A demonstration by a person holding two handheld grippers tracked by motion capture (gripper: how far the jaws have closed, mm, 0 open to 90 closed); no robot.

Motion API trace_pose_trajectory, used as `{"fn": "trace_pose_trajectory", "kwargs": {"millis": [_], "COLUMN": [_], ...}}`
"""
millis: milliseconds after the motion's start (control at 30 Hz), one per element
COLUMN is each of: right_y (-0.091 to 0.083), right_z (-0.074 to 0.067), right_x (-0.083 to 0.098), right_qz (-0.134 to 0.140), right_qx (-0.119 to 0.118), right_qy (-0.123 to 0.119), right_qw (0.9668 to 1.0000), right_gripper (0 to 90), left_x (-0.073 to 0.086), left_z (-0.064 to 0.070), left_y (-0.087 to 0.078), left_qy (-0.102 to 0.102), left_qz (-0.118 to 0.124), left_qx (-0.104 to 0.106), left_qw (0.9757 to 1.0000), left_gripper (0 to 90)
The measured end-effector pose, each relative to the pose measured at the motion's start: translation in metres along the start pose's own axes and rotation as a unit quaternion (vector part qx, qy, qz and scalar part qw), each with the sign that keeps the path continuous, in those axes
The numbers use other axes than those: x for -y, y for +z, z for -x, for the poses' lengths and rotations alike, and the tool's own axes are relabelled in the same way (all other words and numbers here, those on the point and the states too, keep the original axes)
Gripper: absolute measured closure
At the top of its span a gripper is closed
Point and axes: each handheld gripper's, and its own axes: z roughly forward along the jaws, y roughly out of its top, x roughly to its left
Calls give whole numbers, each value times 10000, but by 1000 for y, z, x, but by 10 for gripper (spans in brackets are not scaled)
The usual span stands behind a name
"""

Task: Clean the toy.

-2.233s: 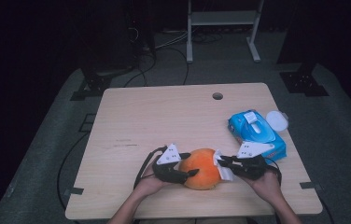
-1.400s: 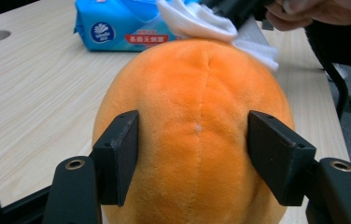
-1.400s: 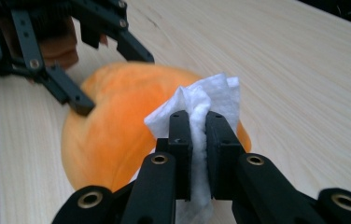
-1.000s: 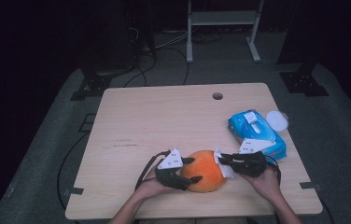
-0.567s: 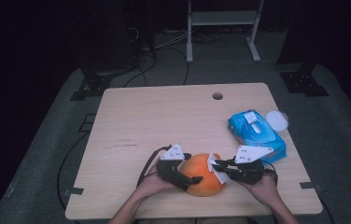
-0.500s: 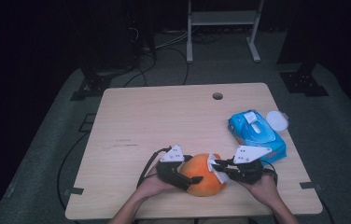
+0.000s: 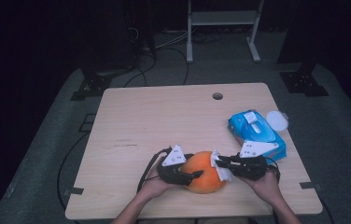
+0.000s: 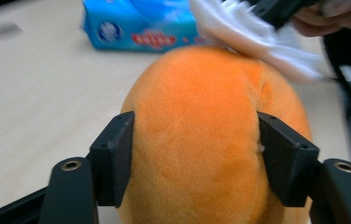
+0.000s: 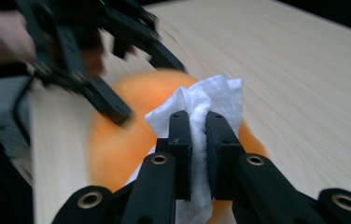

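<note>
At the table's near edge, the left gripper (image 8: 194,158), its jaws just closing, clamps the orange plush ball (image 7: 203,171) while the right gripper (image 9: 197,140), pinched on a white wipe (image 9: 208,102), rubs it, seemingly mid-clean; blue wipes pack (image 7: 256,133) beyond.

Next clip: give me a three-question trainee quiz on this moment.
1. True or false: the right gripper is shut on a white wipe.
2. What do the left gripper jaws straddle? A) orange plush B) blue pack C) white lid
3. Fill in: the wipe touches the plush's ____ in the left gripper view.

Key: 1 true; 2 A; 3 top.
</note>
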Motion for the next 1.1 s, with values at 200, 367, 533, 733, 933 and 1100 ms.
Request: {"fn": "trace_pose_trajectory", "kwargs": {"millis": [200, 367, 533, 733, 933, 1100], "right_y": [8, 4, 7, 6, 5, 13], "right_z": [9, 19, 9, 19, 13, 3], "right_x": [9, 17, 5, 16, 10, 4], "right_qz": [-267, -319, -113, -304, -140, -142], "right_qx": [190, 316, 272, 450, 378, 303], "right_qy": [80, 372, 183, 360, 337, 81], "right_qw": [9994, 9983, 9994, 9979, 9986, 9994], "right_gripper": [810, 810, 810, 809, 810, 810], "left_x": [3, 5, 7, 9, 8, 5], "left_z": [3, 4, 8, 4, 6, 3], "left_y": [-1, -1, -2, -3, -2, -4], "left_qy": [230, 257, 418, 309, 352, 237], "left_qz": [41, 66, 97, 85, 84, 85], "left_qx": [-253, -43, 37, 102, 105, 208], "left_qw": [9994, 9996, 9991, 9994, 9993, 9995], "left_gripper": [343, 324, 323, 322, 317, 227]}}
